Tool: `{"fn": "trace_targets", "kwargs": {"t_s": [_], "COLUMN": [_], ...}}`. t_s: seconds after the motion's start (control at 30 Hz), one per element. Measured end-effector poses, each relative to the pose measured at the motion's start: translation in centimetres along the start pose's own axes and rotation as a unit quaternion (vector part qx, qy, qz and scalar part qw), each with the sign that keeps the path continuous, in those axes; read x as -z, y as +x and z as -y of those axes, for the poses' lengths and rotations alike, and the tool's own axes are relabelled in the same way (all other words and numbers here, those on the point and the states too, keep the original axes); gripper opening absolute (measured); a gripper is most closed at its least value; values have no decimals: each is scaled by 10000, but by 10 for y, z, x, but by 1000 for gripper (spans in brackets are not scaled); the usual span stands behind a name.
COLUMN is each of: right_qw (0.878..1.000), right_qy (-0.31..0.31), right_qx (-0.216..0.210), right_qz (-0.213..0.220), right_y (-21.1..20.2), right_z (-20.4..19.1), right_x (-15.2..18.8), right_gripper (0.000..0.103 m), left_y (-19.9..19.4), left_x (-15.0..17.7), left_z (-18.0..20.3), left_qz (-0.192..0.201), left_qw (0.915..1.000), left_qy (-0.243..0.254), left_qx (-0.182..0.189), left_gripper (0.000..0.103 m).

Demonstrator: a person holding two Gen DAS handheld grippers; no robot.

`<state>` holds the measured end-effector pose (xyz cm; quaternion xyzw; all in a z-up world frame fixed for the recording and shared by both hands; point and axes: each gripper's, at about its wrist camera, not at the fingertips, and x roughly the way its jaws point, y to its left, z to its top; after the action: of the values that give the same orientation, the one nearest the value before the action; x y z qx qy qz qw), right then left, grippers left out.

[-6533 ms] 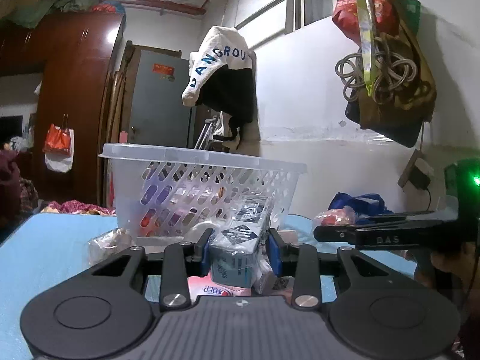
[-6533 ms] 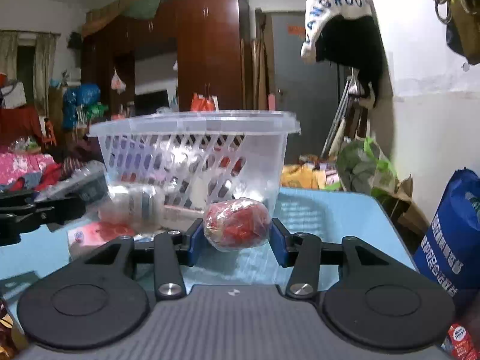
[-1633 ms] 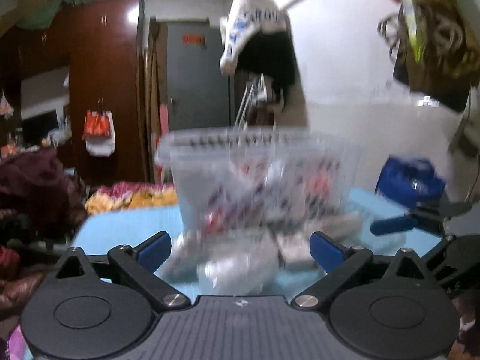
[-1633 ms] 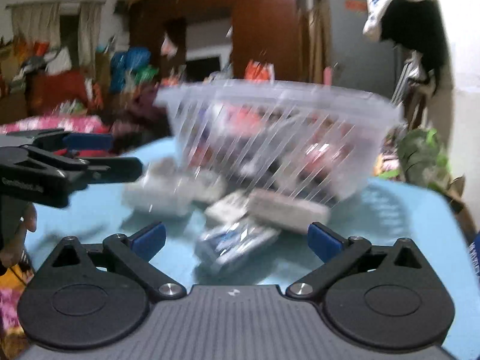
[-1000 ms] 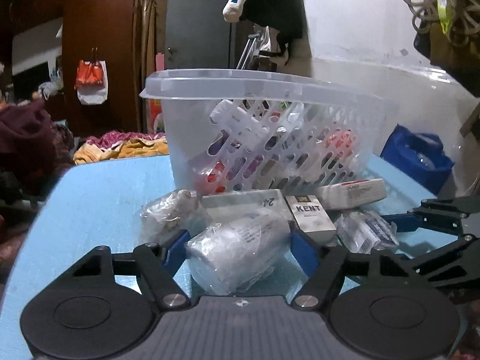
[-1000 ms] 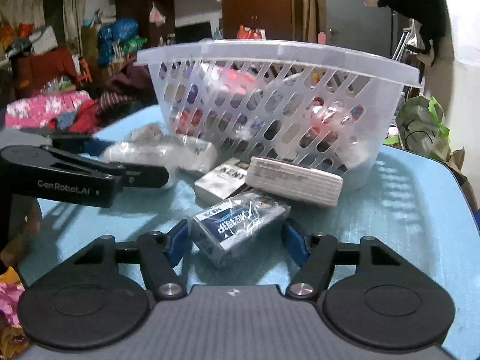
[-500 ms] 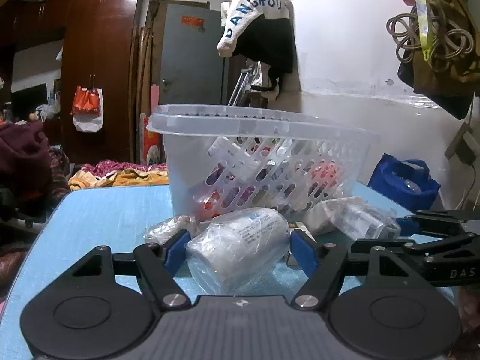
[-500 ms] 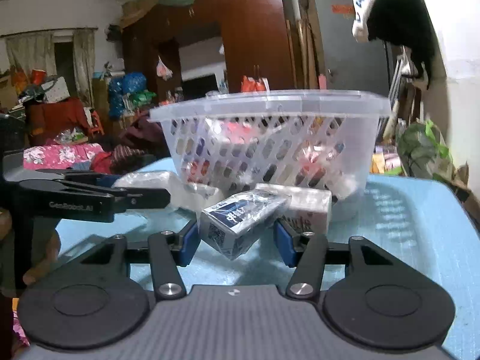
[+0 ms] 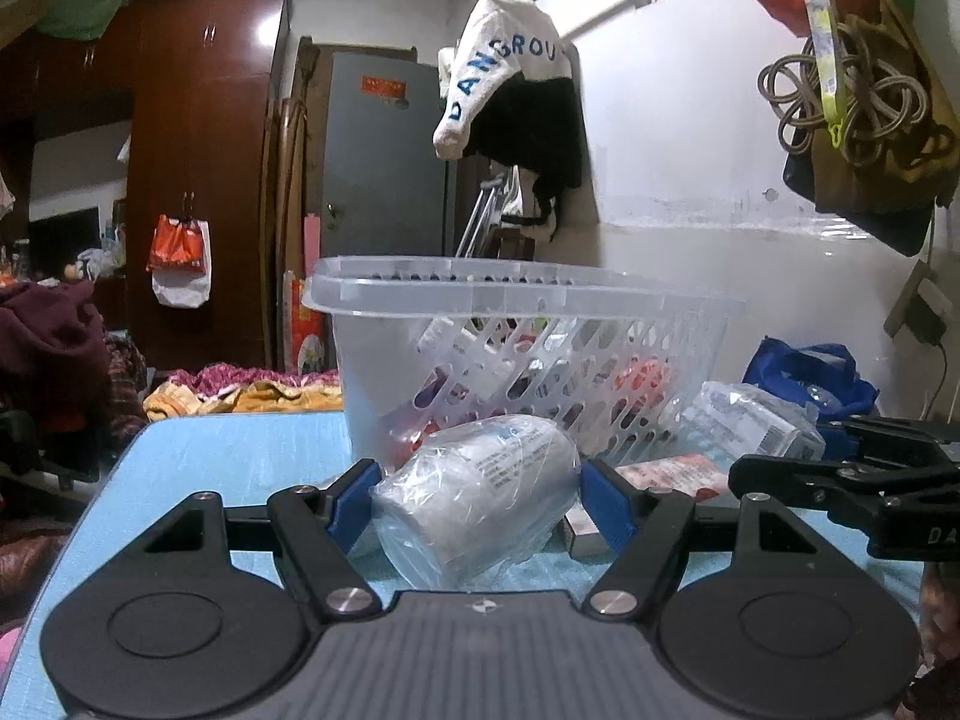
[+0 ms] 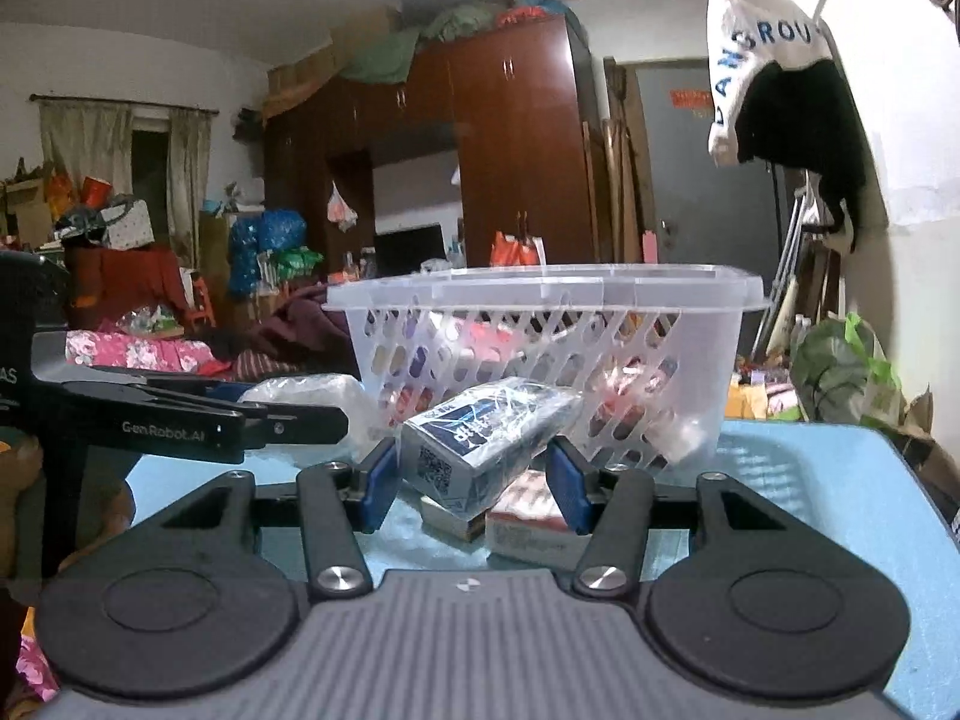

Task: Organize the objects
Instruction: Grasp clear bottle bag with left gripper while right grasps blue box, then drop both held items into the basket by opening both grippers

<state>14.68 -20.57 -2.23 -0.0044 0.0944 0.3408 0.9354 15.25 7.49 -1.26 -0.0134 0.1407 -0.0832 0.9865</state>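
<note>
My left gripper [image 9: 474,498] is shut on a white plastic-wrapped roll [image 9: 474,492] and holds it above the blue table [image 9: 228,444], in front of the clear slotted basket [image 9: 522,354]. My right gripper [image 10: 474,480] is shut on a blue plastic-wrapped box [image 10: 480,438], lifted before the same basket [image 10: 546,348]. The basket holds several packets. The right gripper with its box also shows in the left wrist view [image 9: 840,474]. The left gripper with its roll also shows in the right wrist view [image 10: 198,414].
A red-and-white packet [image 10: 528,516] and a small box [image 10: 450,516] lie on the table under my right gripper. A blue bag [image 9: 804,372] sits at the table's right by the white wall. Clothes and a wardrobe fill the room behind.
Both grippers closed on their items about a second ago and have lifted them off the table, rising toward the height of the basket wall.
</note>
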Motion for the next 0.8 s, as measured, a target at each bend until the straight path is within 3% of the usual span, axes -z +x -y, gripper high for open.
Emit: {"fn": "trace_targets", "kwargs": {"t_s": [0.23,0.4,0.57,0.67,0.7,0.77,0.8], "right_qw": [9978,9870,9887,9917,9920,9896,9886], "right_qy": [-318,-800,-1058,-1054,-1057,-1093,-1050], "right_qx": [63,107,405,548,567,839,973], "right_qz": [581,1388,983,496,386,404,460], "right_y": [-14,-33,15,57,68,78,78], "right_z": [-8,-18,2,20,25,26,27], "right_x": [-4,-50,-116,-130,-130,-127,-125], "right_gripper": [56,56,56,58,61,103,103], "left_y": [-23,-39,3,38,48,70,72], "left_x": [-1,-42,-112,-127,-128,-130,-128], "left_z": [-6,-5,-9,-6,-4,-7,-9], "left_qz": [785,1284,1108,968,863,493,425], "left_qw": [9959,9904,9920,9937,9950,9972,9971], "left_qy": [-333,-506,-599,-567,-504,-550,-619], "left_qx": [-307,-90,74,-11,-96,-124,-115], "left_gripper": [76,76,76,77,80,93,93]}}
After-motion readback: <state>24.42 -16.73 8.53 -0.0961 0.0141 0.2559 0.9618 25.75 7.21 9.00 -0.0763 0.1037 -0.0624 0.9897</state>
